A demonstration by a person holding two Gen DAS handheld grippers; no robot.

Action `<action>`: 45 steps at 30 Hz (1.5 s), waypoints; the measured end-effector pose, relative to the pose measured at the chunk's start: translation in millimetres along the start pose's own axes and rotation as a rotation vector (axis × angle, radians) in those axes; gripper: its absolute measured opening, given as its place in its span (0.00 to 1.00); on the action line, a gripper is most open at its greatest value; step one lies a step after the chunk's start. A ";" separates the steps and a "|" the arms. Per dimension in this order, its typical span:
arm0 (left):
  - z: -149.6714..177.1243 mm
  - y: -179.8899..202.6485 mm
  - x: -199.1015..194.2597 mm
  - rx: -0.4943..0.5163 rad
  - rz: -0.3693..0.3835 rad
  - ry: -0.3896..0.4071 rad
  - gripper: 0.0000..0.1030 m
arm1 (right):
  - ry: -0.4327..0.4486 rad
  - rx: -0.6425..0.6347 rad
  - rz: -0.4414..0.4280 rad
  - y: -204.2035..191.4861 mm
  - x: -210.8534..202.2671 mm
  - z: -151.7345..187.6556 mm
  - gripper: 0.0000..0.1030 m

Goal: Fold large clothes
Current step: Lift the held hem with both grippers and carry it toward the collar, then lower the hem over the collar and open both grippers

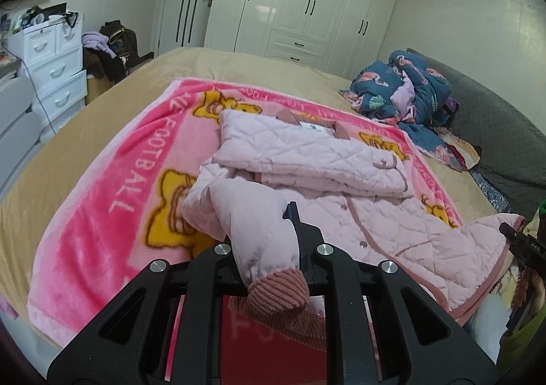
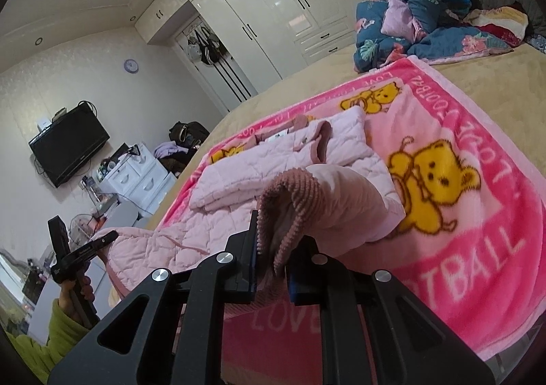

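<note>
At the near edge of the pink blanket (image 1: 102, 214), left gripper (image 1: 290, 241) and right gripper (image 2: 273, 248) each clench the quilted jacket's (image 1: 307, 153) hem, mid-fold; next, likely carry it far.

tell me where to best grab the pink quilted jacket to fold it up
Grip the pink quilted jacket along its near bottom hem, one corner per gripper, coming from the bed's near edge. The sleeves already lie folded across the chest, so the hem is the free straight edge. Both grippers, left gripper and right gripper, pinch there.

jackets (image 1: 307, 159): 1 | blankets (image 1: 102, 214): 1 | grippers (image 1: 273, 241): 2
</note>
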State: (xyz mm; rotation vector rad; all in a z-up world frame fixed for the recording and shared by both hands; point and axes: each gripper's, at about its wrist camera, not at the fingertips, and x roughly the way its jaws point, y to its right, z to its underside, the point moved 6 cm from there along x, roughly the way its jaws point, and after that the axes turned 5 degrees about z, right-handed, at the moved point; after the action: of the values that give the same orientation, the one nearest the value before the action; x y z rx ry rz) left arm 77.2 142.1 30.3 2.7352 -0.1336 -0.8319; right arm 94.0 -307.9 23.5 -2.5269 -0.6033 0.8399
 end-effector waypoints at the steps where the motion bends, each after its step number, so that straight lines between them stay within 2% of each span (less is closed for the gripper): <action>1: -4.4 1.0 0.7 0.001 0.000 0.003 0.08 | 0.004 0.000 -0.002 -0.7 -0.1 -2.7 0.11; 14: -42.1 4.4 10.0 -0.003 -0.005 0.037 0.08 | 0.061 -0.005 -0.004 -6.1 4.8 -41.6 0.11; 23: -59.2 -2.1 16.7 -0.033 -0.013 0.061 0.09 | 0.075 0.002 0.003 -6.0 9.9 -59.0 0.11; 26: -64.8 -1.5 18.3 -0.017 -0.036 0.075 0.10 | 0.082 0.003 0.005 -6.6 12.3 -65.3 0.11; 45: -94.8 -5.7 29.8 -0.044 -0.027 0.124 0.10 | 0.128 0.002 -0.010 -19.8 24.6 -107.9 0.11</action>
State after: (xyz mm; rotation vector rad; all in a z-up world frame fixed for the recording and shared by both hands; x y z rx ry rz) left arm 154.8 165.0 88.2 2.7438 -0.0526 -0.6623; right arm 174.9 -304.8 101.5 -2.5501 -0.5730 0.6684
